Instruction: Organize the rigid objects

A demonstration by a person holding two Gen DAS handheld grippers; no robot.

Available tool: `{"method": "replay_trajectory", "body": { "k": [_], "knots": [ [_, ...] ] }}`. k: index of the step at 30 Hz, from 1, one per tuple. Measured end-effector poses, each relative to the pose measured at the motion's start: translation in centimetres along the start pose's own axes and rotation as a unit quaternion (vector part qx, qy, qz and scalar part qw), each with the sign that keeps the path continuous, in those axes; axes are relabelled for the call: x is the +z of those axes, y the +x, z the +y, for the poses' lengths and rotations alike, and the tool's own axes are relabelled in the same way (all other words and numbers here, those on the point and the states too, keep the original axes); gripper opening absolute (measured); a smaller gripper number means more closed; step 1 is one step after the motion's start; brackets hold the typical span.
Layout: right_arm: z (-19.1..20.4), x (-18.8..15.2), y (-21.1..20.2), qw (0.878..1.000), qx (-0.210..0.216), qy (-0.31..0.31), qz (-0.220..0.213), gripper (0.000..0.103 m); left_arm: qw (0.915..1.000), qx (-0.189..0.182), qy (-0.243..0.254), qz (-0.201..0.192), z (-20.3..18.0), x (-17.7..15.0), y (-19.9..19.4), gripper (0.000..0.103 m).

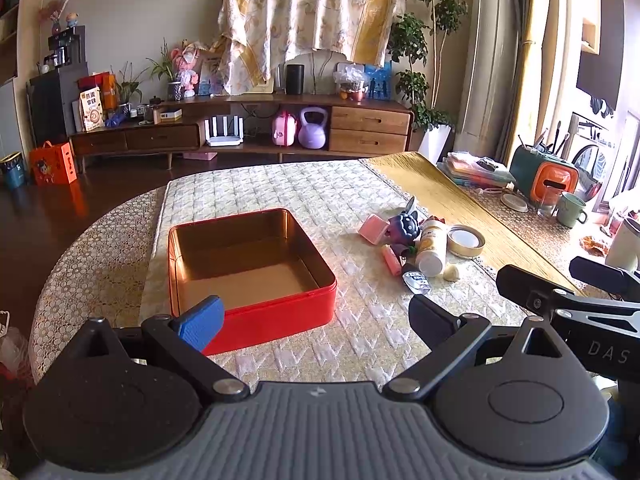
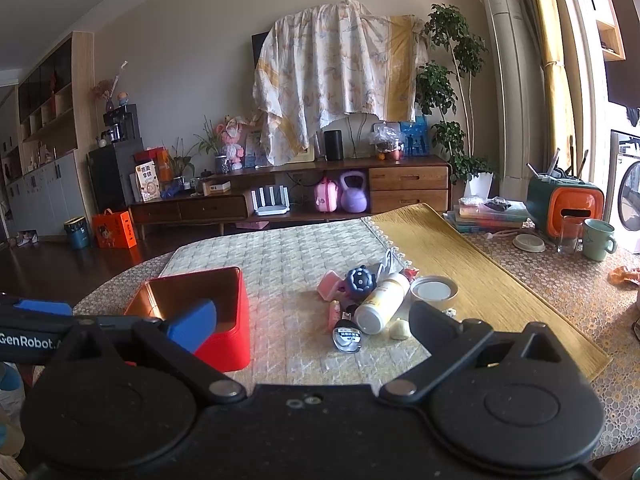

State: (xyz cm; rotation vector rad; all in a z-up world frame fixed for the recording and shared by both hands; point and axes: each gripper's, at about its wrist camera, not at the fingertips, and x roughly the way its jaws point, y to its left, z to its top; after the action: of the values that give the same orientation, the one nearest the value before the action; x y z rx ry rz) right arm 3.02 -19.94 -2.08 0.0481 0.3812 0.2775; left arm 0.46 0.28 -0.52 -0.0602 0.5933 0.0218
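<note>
An empty red tin box with a gold inside sits on the quilted table mat; it also shows in the right wrist view. To its right lies a small pile: a white bottle, a purple-blue toy, a pink case, a pink tube, a small dark packet, a cream lump and a round tin lid. My left gripper is open and empty before the box. My right gripper is open and empty before the pile.
A yellow runner crosses the table on the right. Behind it stand books, a green-orange holder, a glass and a green mug. A wooden TV cabinet stands across the floor.
</note>
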Motion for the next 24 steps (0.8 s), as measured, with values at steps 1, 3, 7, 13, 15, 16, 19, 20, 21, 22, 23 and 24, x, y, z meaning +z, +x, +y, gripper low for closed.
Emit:
{"method": "replay_trajectory", "body": {
  "k": [1, 3, 7, 13, 15, 16, 19, 20, 21, 22, 23, 24],
  "knots": [
    [0.0, 0.0, 0.0, 1.0, 0.0, 0.0, 0.0, 0.103, 1.0, 0.0, 0.0, 0.0, 0.0, 0.0, 0.0, 0.099],
    [0.1, 0.0, 0.0, 1.0, 0.0, 0.0, 0.0, 0.103, 1.0, 0.0, 0.0, 0.001, 0.0, 0.0, 0.1, 0.099],
    [0.0, 0.1, 0.0, 1.0, -0.001, 0.0, 0.001, 0.103, 1.0, -0.001, 0.0, 0.001, 0.0, -0.1, 0.1, 0.099],
    [0.1, -0.5, 0.4, 1.0, 0.001, 0.002, 0.004, 0.103, 1.0, -0.002, 0.001, 0.008, -0.3, -0.1, 0.7, 0.099],
    [0.1, -0.5, 0.4, 1.0, 0.001, 0.002, 0.004, 0.103, 0.9999, -0.001, 0.002, 0.01, -0.4, 0.0, 1.0, 0.099],
    [0.1, -0.7, 0.5, 1.0, 0.0, 0.002, 0.006, 0.103, 0.9999, -0.001, 0.002, 0.012, -0.4, 0.0, 1.2, 0.099],
    [-0.4, -1.1, 0.8, 1.0, -0.002, 0.002, 0.006, 0.103, 0.9998, -0.004, 0.003, 0.019, -0.6, 0.2, 1.7, 0.1],
    [-1.0, -0.9, 0.9, 1.0, -0.002, 0.002, 0.006, 0.103, 0.9997, -0.007, 0.004, 0.023, -0.7, 0.2, 1.9, 0.099],
    [-1.5, -0.6, 1.2, 1.0, -0.004, -0.001, 0.005, 0.103, 0.9996, -0.008, 0.007, 0.026, -0.8, 0.2, 2.2, 0.099],
    [-1.7, -0.6, 1.2, 1.0, -0.005, -0.003, 0.004, 0.103, 0.9995, -0.008, 0.009, 0.03, -1.0, 0.2, 2.5, 0.099],
    [-2.1, -0.4, 1.4, 1.0, -0.008, -0.006, 0.004, 0.103, 0.9993, -0.009, 0.012, 0.033, -1.2, 0.3, 2.8, 0.099],
    [-2.6, -0.4, 1.5, 1.0, -0.01, -0.008, 0.005, 0.103, 0.9992, -0.009, 0.016, 0.036, -1.4, 0.4, 3.2, 0.099]
  ]
}}
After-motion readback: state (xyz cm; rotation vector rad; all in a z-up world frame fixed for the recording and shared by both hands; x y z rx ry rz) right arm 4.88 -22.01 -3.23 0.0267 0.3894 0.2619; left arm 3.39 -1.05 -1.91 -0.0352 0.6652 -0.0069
